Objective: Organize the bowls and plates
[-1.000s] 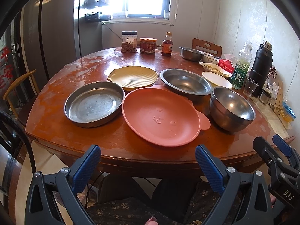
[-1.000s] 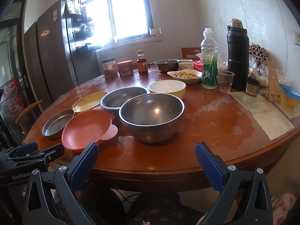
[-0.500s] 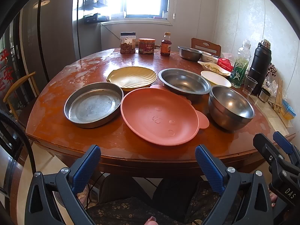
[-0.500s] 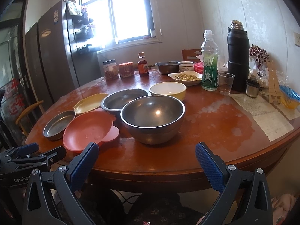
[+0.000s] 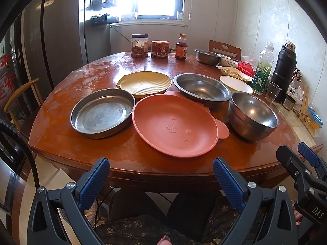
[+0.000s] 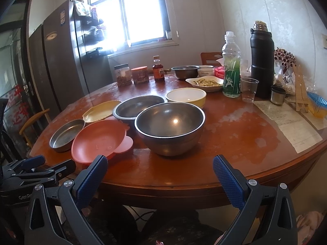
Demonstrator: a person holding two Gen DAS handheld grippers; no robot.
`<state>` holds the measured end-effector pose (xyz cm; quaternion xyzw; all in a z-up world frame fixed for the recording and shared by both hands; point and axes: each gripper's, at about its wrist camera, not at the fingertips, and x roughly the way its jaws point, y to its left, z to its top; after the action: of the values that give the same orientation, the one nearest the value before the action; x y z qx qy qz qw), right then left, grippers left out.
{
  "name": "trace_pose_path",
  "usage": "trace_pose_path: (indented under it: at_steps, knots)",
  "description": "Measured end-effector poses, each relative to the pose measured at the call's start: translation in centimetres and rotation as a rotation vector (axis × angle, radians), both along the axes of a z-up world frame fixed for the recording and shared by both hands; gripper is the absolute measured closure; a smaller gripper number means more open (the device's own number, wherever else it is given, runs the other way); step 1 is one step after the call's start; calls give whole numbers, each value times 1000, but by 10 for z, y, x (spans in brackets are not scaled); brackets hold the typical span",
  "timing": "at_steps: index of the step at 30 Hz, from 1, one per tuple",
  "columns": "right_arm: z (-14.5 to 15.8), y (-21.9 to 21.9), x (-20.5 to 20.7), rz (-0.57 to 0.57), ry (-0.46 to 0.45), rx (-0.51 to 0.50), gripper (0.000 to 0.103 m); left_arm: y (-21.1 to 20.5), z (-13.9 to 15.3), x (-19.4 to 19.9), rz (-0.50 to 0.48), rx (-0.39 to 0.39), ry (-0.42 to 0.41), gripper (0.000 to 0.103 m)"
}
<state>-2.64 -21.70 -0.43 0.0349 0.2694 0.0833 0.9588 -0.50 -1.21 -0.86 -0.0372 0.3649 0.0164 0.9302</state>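
On the round wooden table lie a flat steel pan, an orange plastic plate, a yellow shell-shaped plate, a shallow steel bowl, a deep steel bowl and a yellow bowl with a white inside. In the right wrist view the deep steel bowl sits nearest, with the orange plate to its left. My left gripper is open and empty, below the table's front edge. My right gripper is open and empty, also before the edge.
At the back stand two jars, a sauce bottle, a small steel bowl and a dish of food. At the right are a green bottle, a black flask, a plastic cup and papers.
Both grippers have risen slightly and edged toward the table; the dishes have not moved.
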Motion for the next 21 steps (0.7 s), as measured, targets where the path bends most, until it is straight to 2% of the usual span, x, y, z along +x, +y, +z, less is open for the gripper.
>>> trace_pose_path:
  at_steps: [9, 15, 21]
  knots:
    - [0, 10, 3, 19, 9, -5, 0, 8, -1, 3, 5, -11, -6, 1]
    - [-3, 18, 9, 25, 23, -14, 0, 21, -7, 13, 17, -52, 20, 1]
    - [-6, 26, 20, 41, 53, 17, 0, 37, -17, 24, 35, -82, 52, 1]
